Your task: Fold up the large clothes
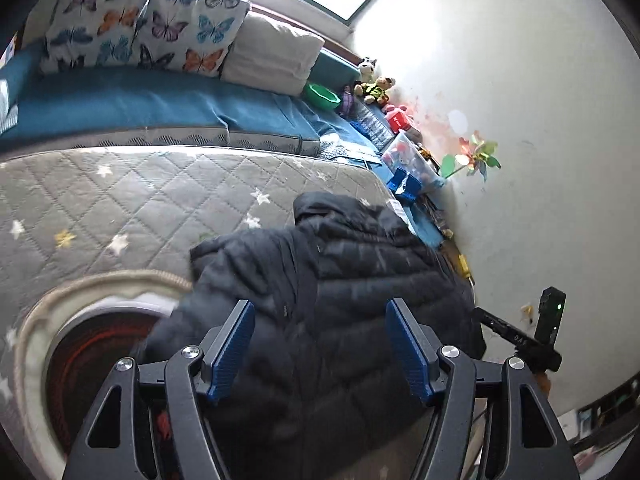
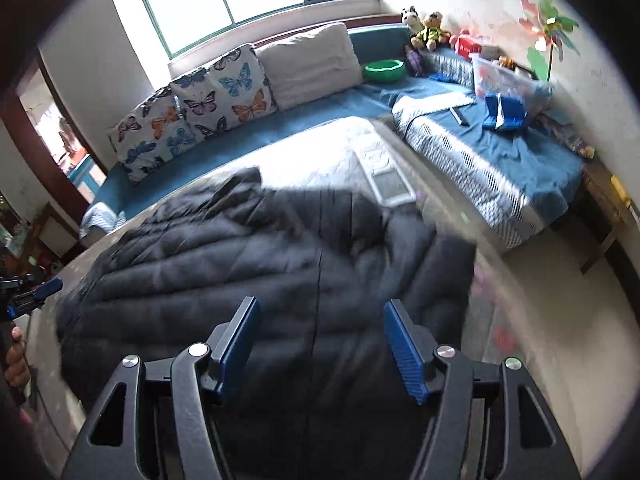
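From the left wrist camera, the left gripper (image 1: 320, 344) stands open above a dark quilted jacket (image 1: 340, 280), its blue pads (image 1: 236, 352) spread apart with nothing pinched between them. The jacket lies on a grey quilted bed cover (image 1: 140, 200) printed with stars, near the bed's right edge, and partly covers a round pattern (image 1: 80, 340) on the cover. Beyond the bed runs a blue bench (image 1: 140, 100) carrying butterfly cushions (image 1: 160, 28), a plain pillow (image 1: 276, 56), a green bowl (image 1: 322, 96) and soft toys (image 1: 376, 88). A paper pinwheel (image 1: 476, 156) stands against the white wall, and a black device with a green light (image 1: 552, 316) shows at the right. From the right wrist camera, the right gripper (image 2: 318, 340) is likewise open over the jacket (image 2: 240, 264), its pads clear of the fabric as far as the blurred picture tells. The jacket is spread wide across the bed (image 2: 340, 148), a centre seam running towards the camera. At the far left edge the left gripper (image 2: 36, 292) appears with part of a hand (image 2: 16, 356) below it. The cushions (image 2: 200, 100), bowl (image 2: 382, 70) and pinwheel (image 2: 548, 28) sit behind.
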Demonstrator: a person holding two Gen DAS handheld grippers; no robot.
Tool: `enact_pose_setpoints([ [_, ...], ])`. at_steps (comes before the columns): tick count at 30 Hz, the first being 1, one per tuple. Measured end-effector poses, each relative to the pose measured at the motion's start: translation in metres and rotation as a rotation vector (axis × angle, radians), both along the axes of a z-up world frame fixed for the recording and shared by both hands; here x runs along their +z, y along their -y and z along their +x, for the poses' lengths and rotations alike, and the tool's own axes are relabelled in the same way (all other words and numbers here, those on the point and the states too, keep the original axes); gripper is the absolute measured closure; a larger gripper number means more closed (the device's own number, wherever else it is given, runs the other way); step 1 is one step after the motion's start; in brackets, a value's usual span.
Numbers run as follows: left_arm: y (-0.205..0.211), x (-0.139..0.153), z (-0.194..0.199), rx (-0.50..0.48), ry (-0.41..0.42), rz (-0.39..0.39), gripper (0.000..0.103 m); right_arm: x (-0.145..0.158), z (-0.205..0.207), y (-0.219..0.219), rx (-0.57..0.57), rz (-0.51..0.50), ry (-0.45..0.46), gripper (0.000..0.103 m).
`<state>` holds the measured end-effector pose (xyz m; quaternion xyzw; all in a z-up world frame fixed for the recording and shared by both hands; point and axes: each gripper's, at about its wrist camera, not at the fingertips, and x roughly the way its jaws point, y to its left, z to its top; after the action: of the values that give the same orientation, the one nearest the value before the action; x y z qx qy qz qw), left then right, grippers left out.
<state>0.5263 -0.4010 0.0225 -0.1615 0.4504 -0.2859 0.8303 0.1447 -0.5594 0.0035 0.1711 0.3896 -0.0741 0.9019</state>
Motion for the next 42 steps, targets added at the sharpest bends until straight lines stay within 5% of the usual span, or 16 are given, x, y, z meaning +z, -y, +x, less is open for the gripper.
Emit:
enact_pose_setpoints([
  [6,-0.011,-0.007,-0.040,-0.024,0.002,0.038,0.031,-0.009,-0.026,-0.021,0.042,-0.075,-0.024,0.033],
  [11,-0.015,-0.039,-0.038,0.007,-0.082,0.057,0.031,-0.023,-0.016,-0.030,0.034,-0.146,-0.080,0.032],
  [15,-0.024,-0.023,-0.052,0.006,-0.048,0.052,0.031,-0.009,-0.028,-0.039,0.023,-0.203,-0.037,0.033],
  [21,-0.041,0.024,-0.100,0.014,0.059,0.158,0.030,0.012,-0.062,-0.062,0.015,-0.248,0.058,0.032],
  [25,-0.056,0.056,-0.139,0.039,0.145,0.245,0.021,0.019,-0.081,-0.080,0.037,-0.256,0.099,0.032],
  [29,-0.075,0.092,-0.183,0.089,0.266,0.325,0.000,0.025,-0.098,-0.098,0.052,-0.267,0.134,0.032],
  [32,-0.090,0.115,-0.216,0.137,0.358,0.400,0.000,0.027,-0.112,-0.116,0.056,-0.285,0.157,0.032],
  [36,-0.100,0.122,-0.250,0.165,0.411,0.481,0.000,0.027,-0.123,-0.138,0.055,-0.307,0.181,0.032],
  [42,-0.087,0.093,-0.296,0.191,0.446,0.623,0.000,0.030,-0.138,-0.173,0.034,-0.332,0.229,0.032],
])
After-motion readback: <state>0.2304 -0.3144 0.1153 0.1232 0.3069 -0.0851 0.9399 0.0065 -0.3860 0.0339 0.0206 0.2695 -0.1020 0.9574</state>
